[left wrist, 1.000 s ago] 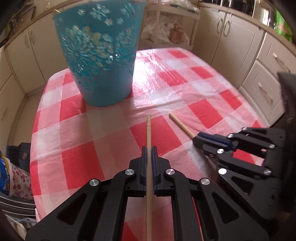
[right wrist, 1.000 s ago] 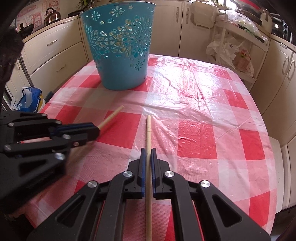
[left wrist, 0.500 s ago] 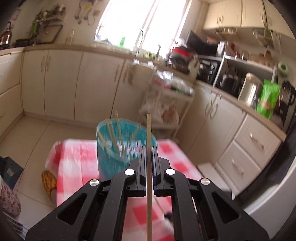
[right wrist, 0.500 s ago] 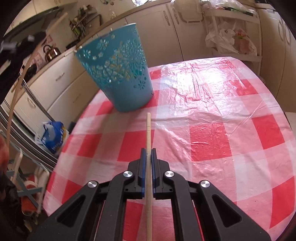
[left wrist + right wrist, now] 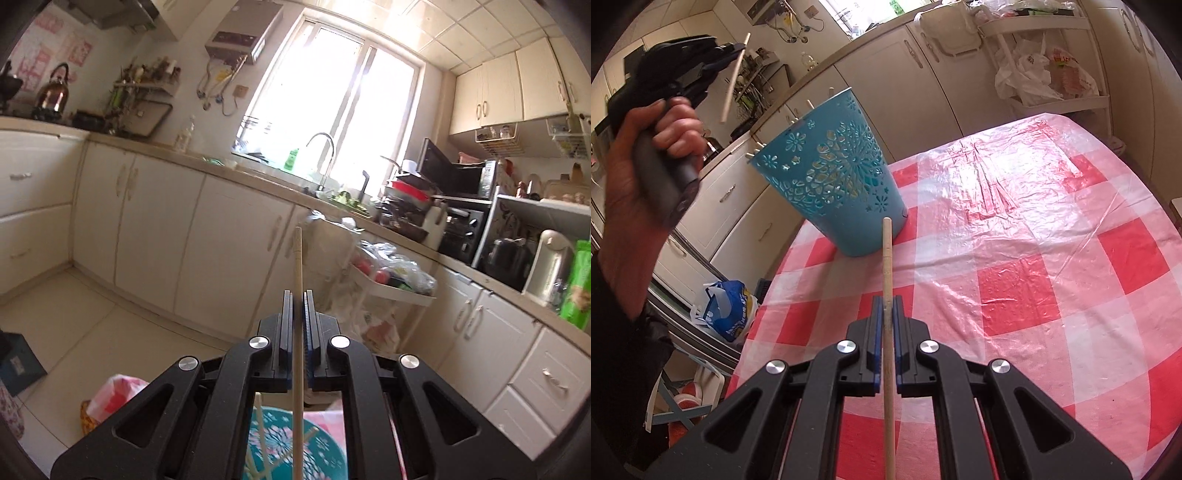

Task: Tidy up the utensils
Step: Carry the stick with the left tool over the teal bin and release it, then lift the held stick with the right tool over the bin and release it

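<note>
My left gripper [image 5: 298, 295] is shut on a wooden chopstick [image 5: 297, 280], held near upright high above the blue cut-out bucket [image 5: 295, 446], whose rim and several chopsticks show below the jaws. In the right wrist view the left gripper [image 5: 733, 46] and its chopstick [image 5: 735, 77] hang above and left of the bucket [image 5: 831, 177]. My right gripper [image 5: 885, 301] is shut on another wooden chopstick [image 5: 887, 258], above the checked table [image 5: 1015, 258], its tip pointing at the bucket's base.
Kitchen cabinets [image 5: 155, 236] and a counter with sink [image 5: 325, 184] run behind. A white trolley with bags [image 5: 1045, 70] stands past the table's far end. A blue bag [image 5: 727, 310] lies on the floor left of the table.
My left gripper has risen from the table with its chopstick and tilted up over the bucket. My right gripper has lifted its chopstick and swung towards the bucket.
</note>
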The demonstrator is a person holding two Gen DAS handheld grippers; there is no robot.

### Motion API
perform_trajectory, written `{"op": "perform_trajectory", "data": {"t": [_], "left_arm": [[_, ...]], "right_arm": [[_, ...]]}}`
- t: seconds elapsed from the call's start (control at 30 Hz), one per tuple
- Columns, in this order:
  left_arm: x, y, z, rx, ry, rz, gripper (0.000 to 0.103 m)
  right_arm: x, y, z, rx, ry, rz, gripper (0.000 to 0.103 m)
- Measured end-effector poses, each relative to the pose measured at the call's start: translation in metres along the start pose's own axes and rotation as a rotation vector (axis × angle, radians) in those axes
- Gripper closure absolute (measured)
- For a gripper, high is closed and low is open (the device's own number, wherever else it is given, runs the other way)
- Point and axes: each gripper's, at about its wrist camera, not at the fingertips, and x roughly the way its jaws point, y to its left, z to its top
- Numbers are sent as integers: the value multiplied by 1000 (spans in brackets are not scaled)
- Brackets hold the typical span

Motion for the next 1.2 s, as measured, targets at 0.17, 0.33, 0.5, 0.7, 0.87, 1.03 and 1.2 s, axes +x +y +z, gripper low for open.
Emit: {"op": "perform_trajectory", "data": {"t": [0.17, 0.33, 0.5, 0.7, 0.87, 1.03, 1.2], "left_arm": [[27, 2, -16, 51, 49, 47, 98], [32, 13, -44, 77, 126, 72, 98], [10, 27, -67, 96, 185, 56, 96], [-59, 66, -84, 34, 163, 88, 51], [-101, 101, -110, -15, 217, 108, 47], [-127, 136, -137, -75, 281, 128, 45], [-139, 160, -155, -130, 323, 134, 45]], "right_arm": [[-7, -2, 2, 7, -33, -2, 97], [-14, -2, 5, 6, -73, -3, 97], [-27, 0, 10, 3, -145, 15, 97], [-58, 18, 40, 14, -296, 112, 97], [-73, 47, 94, -14, -402, 168, 97], [-80, 82, 137, -93, -465, 171, 97], [-62, 102, 158, -152, -466, 130, 97]]}}
